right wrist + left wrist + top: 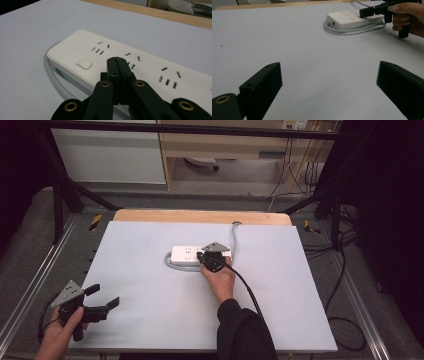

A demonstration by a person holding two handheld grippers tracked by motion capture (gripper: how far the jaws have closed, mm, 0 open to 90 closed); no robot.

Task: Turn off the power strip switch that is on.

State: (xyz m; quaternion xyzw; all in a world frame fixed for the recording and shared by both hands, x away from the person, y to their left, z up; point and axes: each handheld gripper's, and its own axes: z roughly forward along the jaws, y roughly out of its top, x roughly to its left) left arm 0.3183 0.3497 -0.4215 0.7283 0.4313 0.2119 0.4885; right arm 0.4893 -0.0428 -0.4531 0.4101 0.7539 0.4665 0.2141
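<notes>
At the near left corner of the tabletop point(150, 285), the left gripper point(102, 299) is held low in the person's left hand point(57, 335), its jaws spread wide with nothing between them; in the left gripper view they frame bare grey surface, and the power strip point(352, 20) lies well off, ahead and toward the right. Farther in, near the middle of the tabletop, the right hand point(220, 280) holds the right gripper point(201, 255) over the power strip point(192, 255), so this is plainly the nearer arm. Its jaws are pressed together with nothing caught between them, their joined tip hanging just over the strip's top face, among the socket slots. In the right gripper view, the square switch button point(84, 62) sits just to the left of that tip point(117, 60) and a little nearer the strip's rounded end. The strip's long axis runs across the table, left to right in the high view, with the button end to the left. Its grey cable point(176, 265) loops around that left end and along the near side, then leads away toward the far edge. If the button is the target, the coming move looks like a small sideways shift along that axis, then a press down.
</notes>
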